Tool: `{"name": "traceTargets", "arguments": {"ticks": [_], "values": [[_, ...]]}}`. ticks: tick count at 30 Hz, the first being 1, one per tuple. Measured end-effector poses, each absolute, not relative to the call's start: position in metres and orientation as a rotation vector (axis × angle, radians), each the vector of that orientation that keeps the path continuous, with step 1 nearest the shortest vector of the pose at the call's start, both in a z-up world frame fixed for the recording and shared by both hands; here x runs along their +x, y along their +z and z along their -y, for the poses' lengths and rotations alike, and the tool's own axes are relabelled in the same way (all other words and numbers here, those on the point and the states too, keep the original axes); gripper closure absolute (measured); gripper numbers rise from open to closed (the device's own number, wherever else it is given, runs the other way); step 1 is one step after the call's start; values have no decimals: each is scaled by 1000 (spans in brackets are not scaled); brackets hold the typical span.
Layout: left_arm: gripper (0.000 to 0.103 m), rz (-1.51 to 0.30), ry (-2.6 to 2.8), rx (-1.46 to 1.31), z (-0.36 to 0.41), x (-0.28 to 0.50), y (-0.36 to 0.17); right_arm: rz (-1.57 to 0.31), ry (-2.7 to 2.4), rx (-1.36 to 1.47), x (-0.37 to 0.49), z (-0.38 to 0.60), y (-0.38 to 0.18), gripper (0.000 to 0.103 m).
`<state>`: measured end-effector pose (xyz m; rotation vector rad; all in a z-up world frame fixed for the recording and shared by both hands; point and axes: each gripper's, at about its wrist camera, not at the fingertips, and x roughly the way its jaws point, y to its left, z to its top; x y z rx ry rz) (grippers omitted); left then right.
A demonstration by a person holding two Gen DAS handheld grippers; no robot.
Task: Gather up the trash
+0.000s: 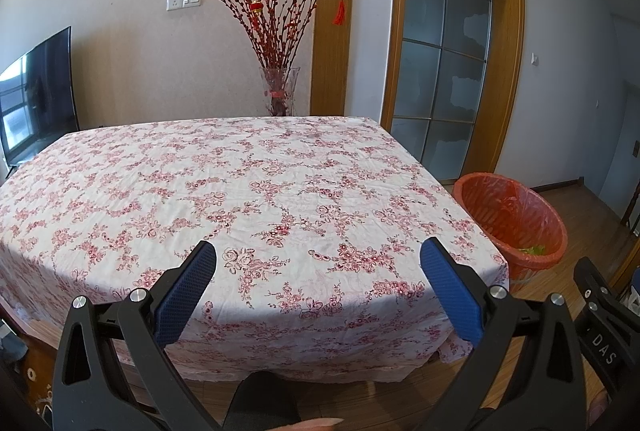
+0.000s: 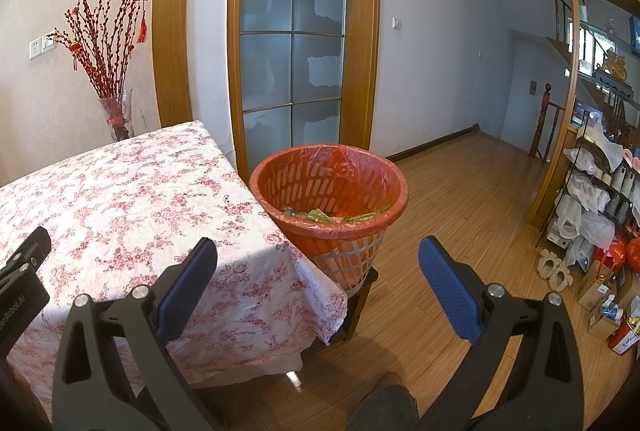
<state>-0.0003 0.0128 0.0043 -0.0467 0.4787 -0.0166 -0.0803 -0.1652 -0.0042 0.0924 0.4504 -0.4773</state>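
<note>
Grippers left (image 1: 318,255) and right (image 2: 318,255) both gape wide, empty, near the bin (image 2: 372,221).

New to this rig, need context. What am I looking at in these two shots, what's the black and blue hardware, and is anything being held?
No robot arm here: a person holds a two-finger gripper in each hand, each with a fisheye camera looking forward along its fingers.

The left wrist view shows the left gripper over the table, whose floral cloth has no trash showing on it. The right wrist view shows the right gripper near the table corner, facing the orange-lined trash basket, which stands beside the table and has green scraps in it.

Both grippers are open and hold nothing. The blue parts are the finger pads.
</note>
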Motion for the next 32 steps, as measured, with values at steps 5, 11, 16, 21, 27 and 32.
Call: {"name": "traceTargets", "arguments": {"ticks": [5,11,16,21,27,32], "values": [[3,-480,-18,-45,-14,1,5,-451,-477,94,-81,163,-4,4],[3,-481,-19,-44,-14,2,5,-452,-477,93,-80,165,-4,4],[3,-482,-20,-43,-16,2,6,-452,-477,93,-81,164,-4,4],[3,-481,-20,-41,-17,3,6,-452,-477,94,-81,165,-4,4],[3,-480,-22,-36,-18,2,7,-453,-476,94,-81,165,-3,4],[3,-480,-21,-35,-19,2,7,-452,-476,94,-81,165,-4,4]]}}
